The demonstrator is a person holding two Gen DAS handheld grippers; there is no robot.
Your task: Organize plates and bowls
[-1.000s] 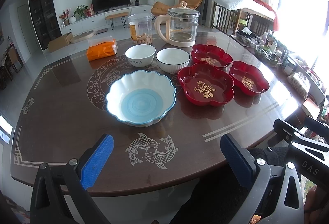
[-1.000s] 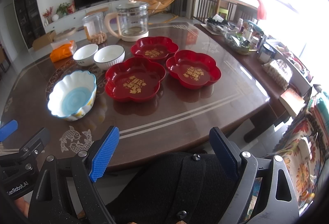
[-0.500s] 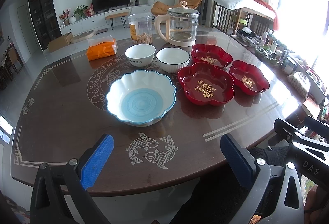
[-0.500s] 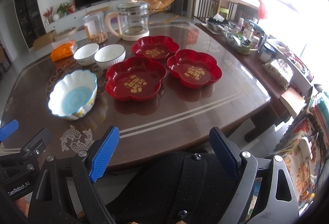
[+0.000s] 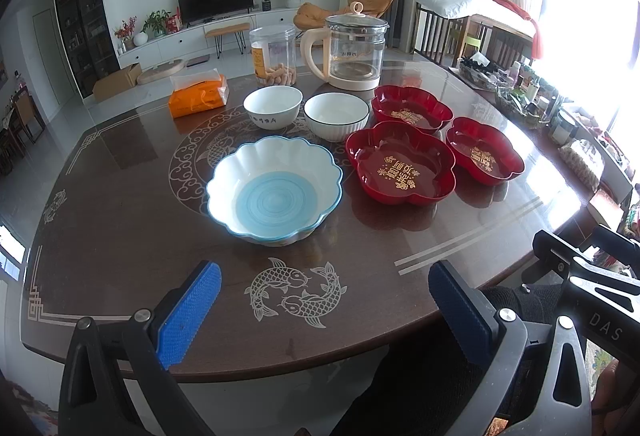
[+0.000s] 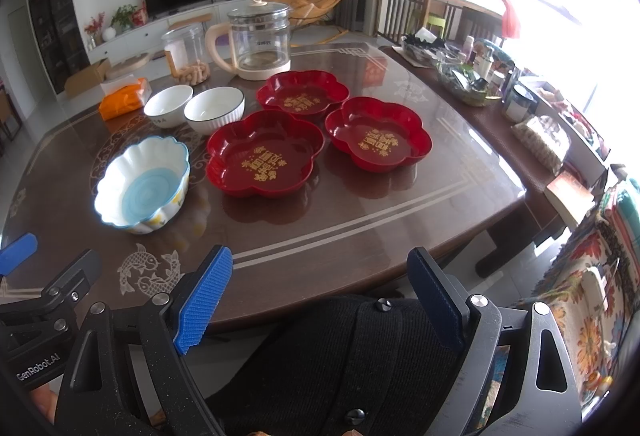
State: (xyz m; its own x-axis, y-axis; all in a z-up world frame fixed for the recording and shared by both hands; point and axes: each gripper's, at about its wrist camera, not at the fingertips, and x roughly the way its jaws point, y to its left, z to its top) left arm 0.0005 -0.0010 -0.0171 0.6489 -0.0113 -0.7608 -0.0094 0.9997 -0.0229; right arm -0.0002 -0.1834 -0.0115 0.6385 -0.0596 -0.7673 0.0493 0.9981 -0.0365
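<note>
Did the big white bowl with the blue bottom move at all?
No. The scalloped white bowl with the blue bottom sits in the same spot, just beyond the pale fish drawing on the brown table, as before.

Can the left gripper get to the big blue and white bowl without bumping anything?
Probably yes. The left gripper is open and empty near the table's edge, and the scalloped blue bowl sits straight ahead of it. Only bare table lies between them; the red plates stand off to the right.
</note>
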